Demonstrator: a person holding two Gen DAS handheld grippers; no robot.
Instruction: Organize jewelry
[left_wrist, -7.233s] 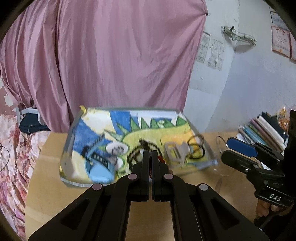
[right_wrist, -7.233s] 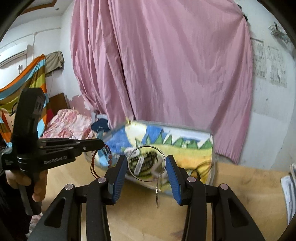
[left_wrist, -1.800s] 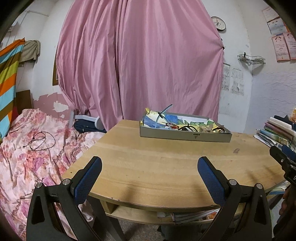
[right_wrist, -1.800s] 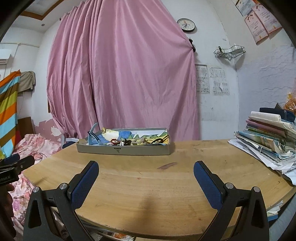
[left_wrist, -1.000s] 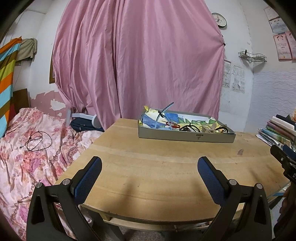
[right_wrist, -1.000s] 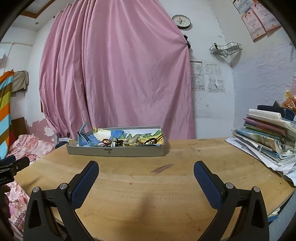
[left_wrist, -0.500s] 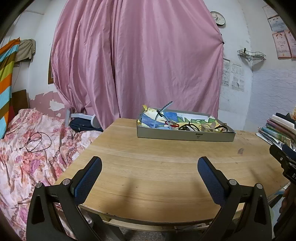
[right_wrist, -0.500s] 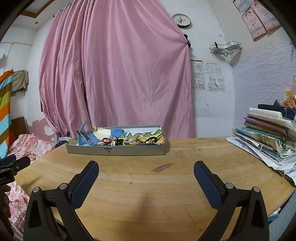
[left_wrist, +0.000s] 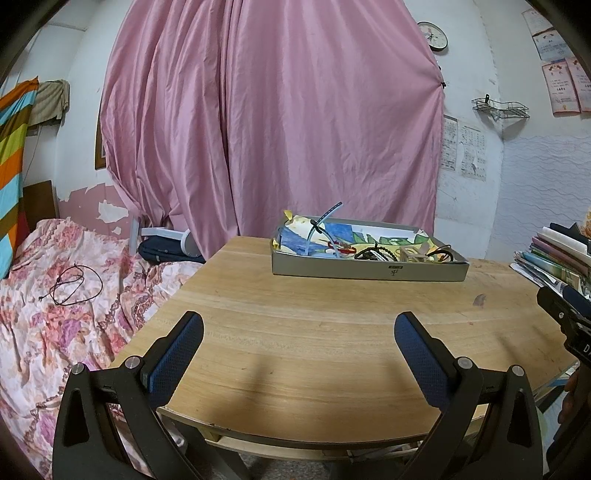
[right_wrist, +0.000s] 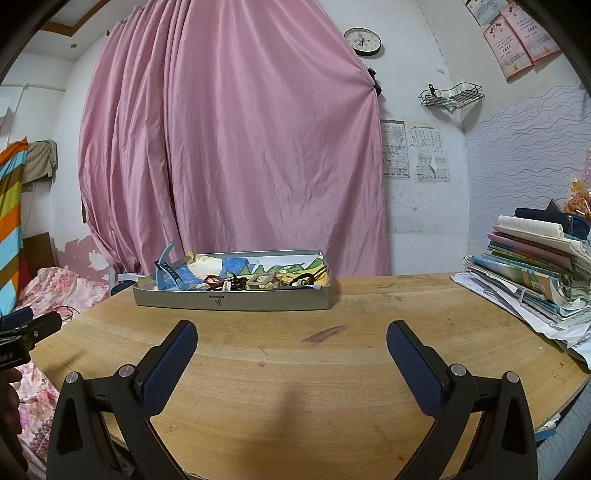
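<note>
Jewelry (left_wrist: 373, 252) lies heaped in a shallow grey tray (left_wrist: 369, 271) at the far side of the wooden table (left_wrist: 332, 332), before a pink curtain (left_wrist: 273, 122). Both the left hand-held gripper (left_wrist: 298, 334) and the right hand-held gripper (right_wrist: 291, 339) hang over the near edge, jaws spread wide and holding nothing. Stacked books (right_wrist: 535, 266) sit at the table's right side.

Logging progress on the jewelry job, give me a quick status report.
Left gripper open, empty. Right gripper open, empty. Jewelry sits in the shallow grey cardboard tray at the far side of the round wooden table. Nothing between grippers and tray.
</note>
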